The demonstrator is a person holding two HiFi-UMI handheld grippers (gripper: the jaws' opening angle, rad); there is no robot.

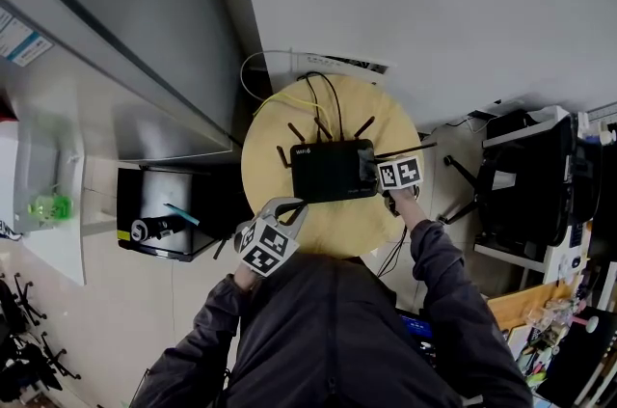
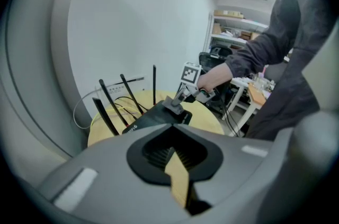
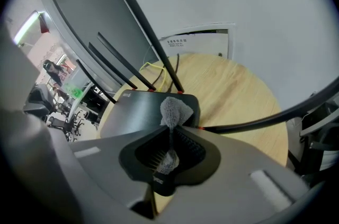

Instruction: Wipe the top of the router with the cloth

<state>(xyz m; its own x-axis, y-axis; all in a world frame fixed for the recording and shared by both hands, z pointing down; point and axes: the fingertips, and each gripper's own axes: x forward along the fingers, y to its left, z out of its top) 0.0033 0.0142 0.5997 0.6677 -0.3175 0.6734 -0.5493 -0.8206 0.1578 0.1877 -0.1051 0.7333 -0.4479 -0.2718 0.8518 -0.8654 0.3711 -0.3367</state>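
A black router (image 1: 328,173) with several thin antennas lies in the middle of a round wooden table (image 1: 270,131). My right gripper (image 1: 374,173) is at the router's right end, shut on a small grey cloth (image 3: 174,109). The cloth's bunched tip sticks out past the jaws over the router's top (image 3: 135,114) near its back corner. In the left gripper view the cloth (image 2: 174,102) rests on the router (image 2: 151,117). My left gripper (image 1: 294,206) hovers by the router's near left corner, jaws together with nothing between them.
Yellow and black cables (image 1: 308,97) run from the router's back to a wall panel (image 1: 342,64). A grey cabinet (image 1: 125,40) stands at the left with a black box (image 1: 169,213) below it. A black chair (image 1: 525,175) is at the right.
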